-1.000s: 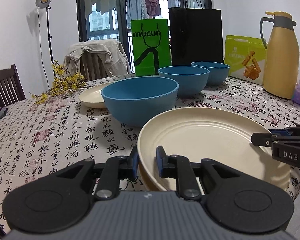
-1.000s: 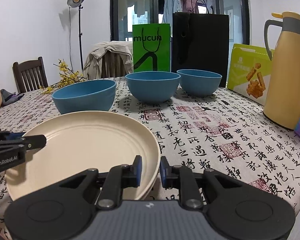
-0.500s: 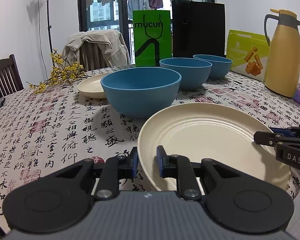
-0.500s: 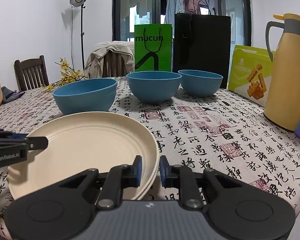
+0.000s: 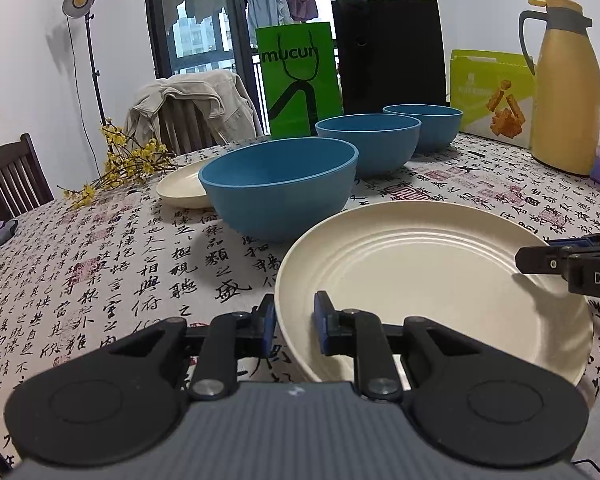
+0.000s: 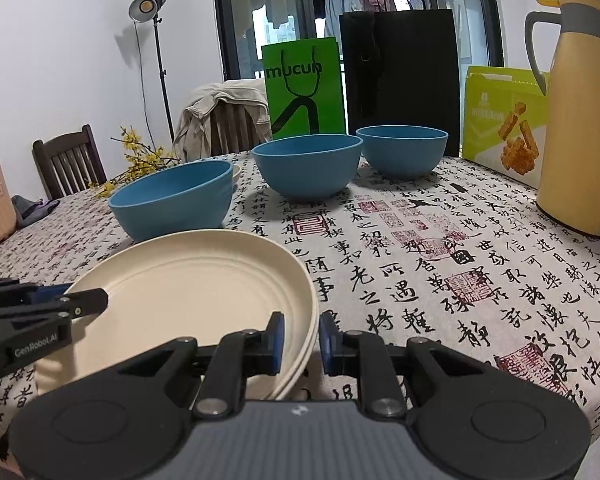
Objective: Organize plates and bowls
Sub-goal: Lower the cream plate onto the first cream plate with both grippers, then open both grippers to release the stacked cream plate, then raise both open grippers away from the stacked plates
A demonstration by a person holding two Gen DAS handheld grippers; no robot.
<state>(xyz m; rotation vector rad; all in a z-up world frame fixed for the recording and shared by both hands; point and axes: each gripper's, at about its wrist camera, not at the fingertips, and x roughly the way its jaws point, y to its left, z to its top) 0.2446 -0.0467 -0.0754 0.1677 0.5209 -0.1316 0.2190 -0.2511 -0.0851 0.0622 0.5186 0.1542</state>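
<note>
Little has shifted since the earlier frames: the cream plate (image 5: 432, 276) is seen a touch higher against the tablecloth (image 5: 100, 264). Its rim at 9 o'clock is clenched by the left gripper (image 5: 295, 322), its rim at 3 o'clock by the right gripper (image 6: 301, 340). At 11 o'clock beyond it stands the nearest blue bowl (image 5: 280, 192), then two more blue bowls (image 5: 370, 142). A small cream plate (image 5: 180, 190) lies behind the nearest bowl.

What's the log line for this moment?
left gripper: shut on cream plate | right gripper: shut on same plate's opposite rim | three blue bowls: untouched
</note>
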